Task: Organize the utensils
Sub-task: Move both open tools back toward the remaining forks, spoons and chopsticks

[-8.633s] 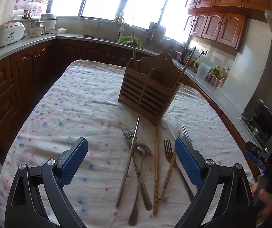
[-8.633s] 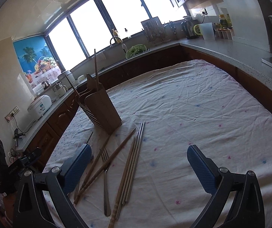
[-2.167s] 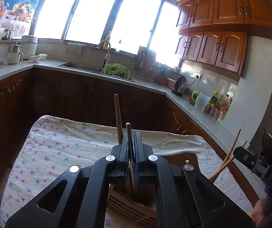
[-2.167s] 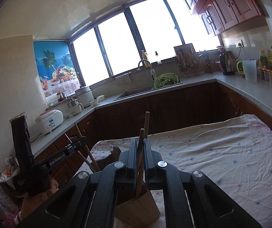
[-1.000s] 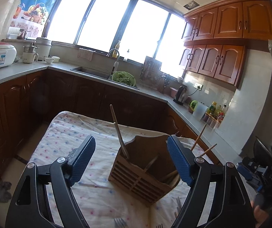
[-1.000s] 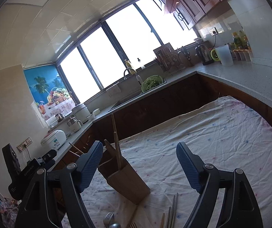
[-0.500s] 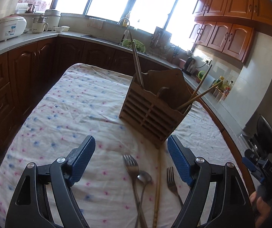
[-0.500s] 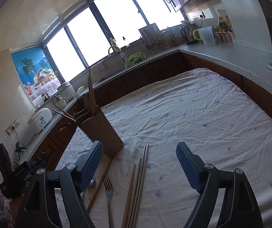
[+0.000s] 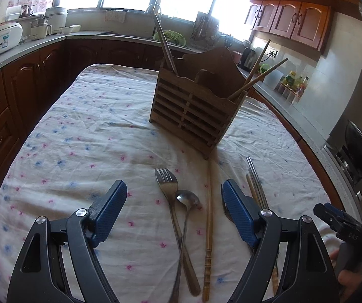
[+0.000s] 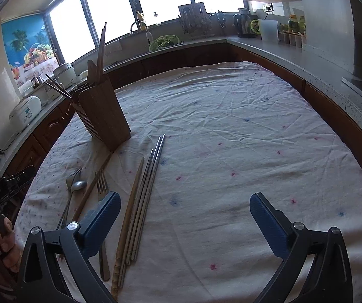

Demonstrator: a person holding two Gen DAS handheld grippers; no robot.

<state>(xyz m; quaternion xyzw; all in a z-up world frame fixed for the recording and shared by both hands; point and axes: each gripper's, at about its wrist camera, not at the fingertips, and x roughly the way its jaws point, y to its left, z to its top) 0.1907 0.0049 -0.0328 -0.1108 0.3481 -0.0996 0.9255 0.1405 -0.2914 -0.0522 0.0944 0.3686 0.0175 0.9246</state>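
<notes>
Holder: wooden utensil holder point(image 9: 193, 106) upright mid-table, slatted front; chopsticks leaning out at both ends.
Loose cutlery: fork point(image 9: 167, 185) and spoon point(image 9: 187, 199) crossed at the handles, just beside a wooden chopstick point(image 9: 208, 217); steel chopsticks point(image 10: 150, 176) side by side, with another wooden chopstick point(image 10: 130, 209) alongside; second fork point(image 10: 101, 184) partly hidden behind a blue pad.
Left gripper point(image 9: 173, 210): jaws wide apart, empty, above fork and spoon.
Right gripper point(image 10: 184, 218): jaws opening, nothing between but bare cloth.
Surface: table under a wrinkled white tablecloth point(image 10: 231, 139) dotted pink and blue.
Room: kitchen, dark wood cabinets point(image 9: 292, 17), grey counter, bright windows, rice cooker point(image 9: 1, 38).
</notes>
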